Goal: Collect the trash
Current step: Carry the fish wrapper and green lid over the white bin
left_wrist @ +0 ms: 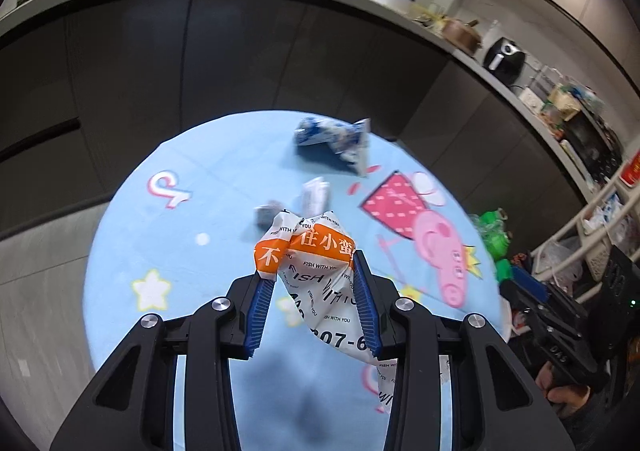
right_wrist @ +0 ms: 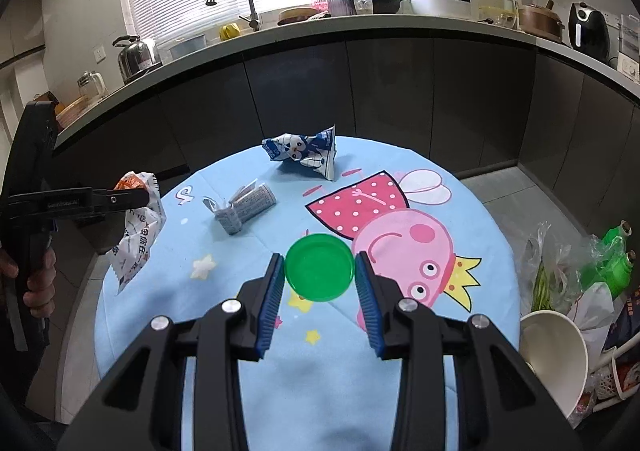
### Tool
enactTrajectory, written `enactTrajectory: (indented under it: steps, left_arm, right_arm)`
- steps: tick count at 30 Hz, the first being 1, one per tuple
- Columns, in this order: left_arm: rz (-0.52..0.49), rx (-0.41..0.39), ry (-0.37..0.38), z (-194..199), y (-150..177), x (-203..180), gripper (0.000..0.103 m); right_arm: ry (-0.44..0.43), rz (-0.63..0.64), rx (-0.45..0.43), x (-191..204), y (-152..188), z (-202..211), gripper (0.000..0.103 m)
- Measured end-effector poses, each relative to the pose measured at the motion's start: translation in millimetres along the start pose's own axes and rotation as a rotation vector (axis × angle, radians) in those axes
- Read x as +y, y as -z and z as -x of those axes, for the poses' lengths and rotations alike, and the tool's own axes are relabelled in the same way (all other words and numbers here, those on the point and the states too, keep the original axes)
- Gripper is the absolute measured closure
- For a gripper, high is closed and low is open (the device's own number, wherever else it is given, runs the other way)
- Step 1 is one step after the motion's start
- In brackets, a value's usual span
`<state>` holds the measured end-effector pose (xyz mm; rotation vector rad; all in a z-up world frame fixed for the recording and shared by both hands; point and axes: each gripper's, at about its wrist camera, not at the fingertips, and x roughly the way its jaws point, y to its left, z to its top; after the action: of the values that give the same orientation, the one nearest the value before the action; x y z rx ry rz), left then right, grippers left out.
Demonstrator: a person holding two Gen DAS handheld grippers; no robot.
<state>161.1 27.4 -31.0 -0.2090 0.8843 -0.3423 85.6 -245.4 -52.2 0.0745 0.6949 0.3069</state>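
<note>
Left wrist view: left gripper has its jaws pinching the crumpled orange-and-white wrapper, which hangs clear above the blue cartoon cloth of the counter.
Left wrist, what's left: the blue-and-white snack bag lies by the far edge of the counter, and the small grey printed carton sits nearer the middle, blurred here. Both lie straight ahead of the loaded jaws.
Right wrist view: right gripper has its jaws clamped on the rim of a flat green lid, held side to side, lifted off the counter over the pink pig print.
Right wrist, neighbours: the left gripper shows off the counter's left edge, wrapper dangling from it, a hand on its handle.
Right wrist, drop spot: a white paper cup and a plastic bag with green bottles sit off the right edge, likely where rubbish gathers, though I can't be sure.
Key relation: both pairs of jaws are full, so the next move looks like a carry, not a pick. The right hand is nearer that right-edge heap; the carton's long axis runs slantwise, ahead-left of the right jaws.
</note>
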Motion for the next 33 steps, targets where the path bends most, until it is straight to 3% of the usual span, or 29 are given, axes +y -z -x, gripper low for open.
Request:
enactTrajectory:
  steps: [6, 18, 33]
  left_arm:
    - [-0.079, 0.001, 0.099, 3, 1, -57, 0.066]
    - [-0.283, 0.068, 0.252, -36, 12, -185, 0.066]
    - [-0.416, 0.141, 0.355, -94, 19, -295, 0.066]
  right_arm:
    - [0.017, -0.021, -0.051, -10, 2, 30, 0.066]
    - [0.149, -0.138, -0.112, -74, 30, 83, 0.066]
    - [0.306, -0.303, -0.104, -160, 80, 117, 0.066]
